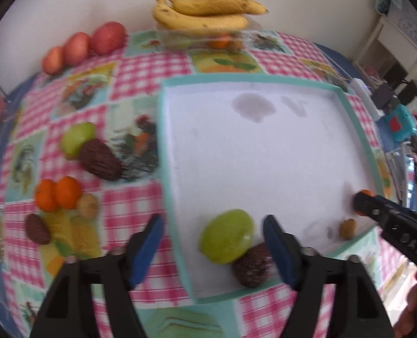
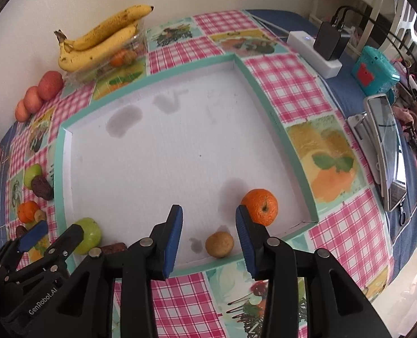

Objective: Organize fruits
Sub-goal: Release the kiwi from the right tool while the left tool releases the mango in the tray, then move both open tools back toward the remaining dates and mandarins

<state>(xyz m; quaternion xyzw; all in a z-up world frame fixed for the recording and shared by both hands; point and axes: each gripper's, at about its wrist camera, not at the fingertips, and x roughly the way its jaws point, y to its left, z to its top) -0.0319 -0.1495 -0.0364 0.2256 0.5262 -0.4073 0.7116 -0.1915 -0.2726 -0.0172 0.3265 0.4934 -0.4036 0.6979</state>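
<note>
A white tray with a teal rim point(image 1: 163, 140) point(image 2: 57, 155) lies on the checked cloth. At its near edge sit a green fruit point(image 1: 226, 239) point(image 2: 88, 235), a dark brown textured fruit point(image 1: 252, 266) point(image 2: 112, 248), a small tan fruit point(image 1: 348, 228) point(image 2: 219, 244) and an orange point(image 2: 260, 207). My left gripper point(image 1: 214, 249) point(image 2: 50, 239) is open, its fingers spread to either side of the green fruit. My right gripper point(image 2: 208, 231) point(image 1: 360, 202) is open and holds nothing; the tan fruit lies just past its tips and the orange sits beside its right finger.
Left of the tray lie a green fruit point(image 1: 77, 139), brown fruits point(image 1: 101, 160), two oranges point(image 1: 57, 193) and a small tan fruit point(image 1: 87, 205). Red apples point(image 1: 81, 45) and bananas point(image 1: 205, 11) on a clear box are at the wall. A power strip point(image 2: 315, 53), a teal box point(image 2: 374, 70) and a phone point(image 2: 386, 146) crowd the right.
</note>
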